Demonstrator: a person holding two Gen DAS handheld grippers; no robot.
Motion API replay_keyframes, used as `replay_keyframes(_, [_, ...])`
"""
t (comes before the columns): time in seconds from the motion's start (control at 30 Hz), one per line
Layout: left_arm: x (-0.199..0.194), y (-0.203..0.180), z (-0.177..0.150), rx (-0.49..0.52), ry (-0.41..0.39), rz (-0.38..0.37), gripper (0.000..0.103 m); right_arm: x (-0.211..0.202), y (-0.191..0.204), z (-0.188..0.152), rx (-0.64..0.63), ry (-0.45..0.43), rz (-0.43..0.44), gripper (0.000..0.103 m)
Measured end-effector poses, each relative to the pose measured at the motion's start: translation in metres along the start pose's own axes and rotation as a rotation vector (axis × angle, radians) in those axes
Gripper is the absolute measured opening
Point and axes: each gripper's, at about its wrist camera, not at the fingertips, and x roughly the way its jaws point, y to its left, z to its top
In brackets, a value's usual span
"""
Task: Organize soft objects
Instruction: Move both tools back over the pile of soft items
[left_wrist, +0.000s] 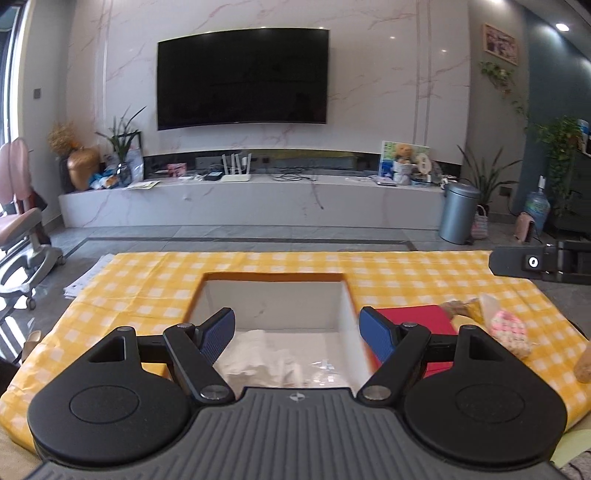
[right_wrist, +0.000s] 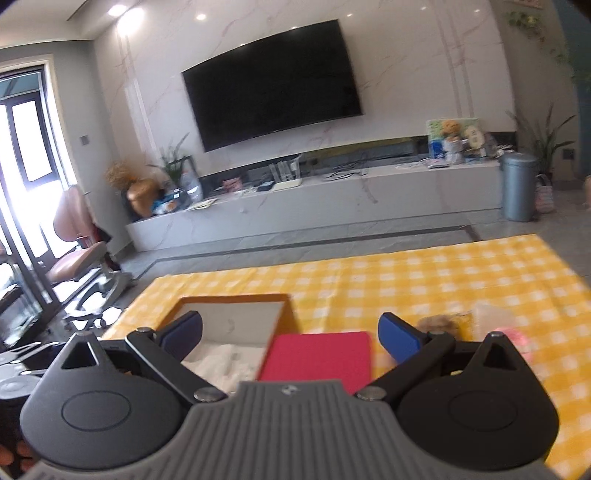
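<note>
Hovering with jaws wide and empty, the left hand-held gripper (left_wrist: 297, 332) and right hand-held gripper (right_wrist: 290, 334) should next approach the pink knitted soft object (left_wrist: 508, 330), lying right of the open white cardboard box (left_wrist: 343, 295), slowly.

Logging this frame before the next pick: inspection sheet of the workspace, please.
Surface: table under a yellow checked cloth.
Job's things: open box with white soft items inside; red flat item beside the box; pink-and-white soft item and brown items further along on the cloth.
Clutter: papers at the cloth's far left corner.
Grippers: left tool open, empty; right tool open, empty.
Cables: loose leads on the TV shelf.
Surroundings: wall TV, bin, plants, chair.
</note>
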Motion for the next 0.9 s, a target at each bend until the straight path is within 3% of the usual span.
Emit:
replay_keyframes(0.17, [0.005,-0.045,-0.001,0.04,0.026,-0.017,0.09,-0.012,-0.034,0.001,0.017,-0.011,-0.122,0.099])
replay_keyframes(0.33, [0.016,-0.091,-0.009,0.092,0.046,-0.09,0.09,-0.014,-0.074,-0.002,0.082,-0.014,-0.242,0.099])
replay_keyframes(0.5, [0.033,-0.137,-0.023,0.189,0.051,-0.157,0.09,0.007,-0.115,-0.01,0.124,0.063,-0.324,0.099])
replay_keyframes(0.7, [0.065,-0.19,-0.047,0.332,0.062,-0.226,0.09,0.051,-0.172,-0.021,0.239,0.154,-0.35,0.099])
replay_keyframes(0.8, [0.082,-0.213,-0.059,0.393,0.047,-0.232,0.09,0.083,-0.196,-0.031,0.288,0.219,-0.337,0.099])
replay_keyframes(0.9, [0.101,-0.233,-0.068,0.465,0.04,-0.245,0.09,0.109,-0.208,-0.039,0.292,0.292,-0.387,0.099])
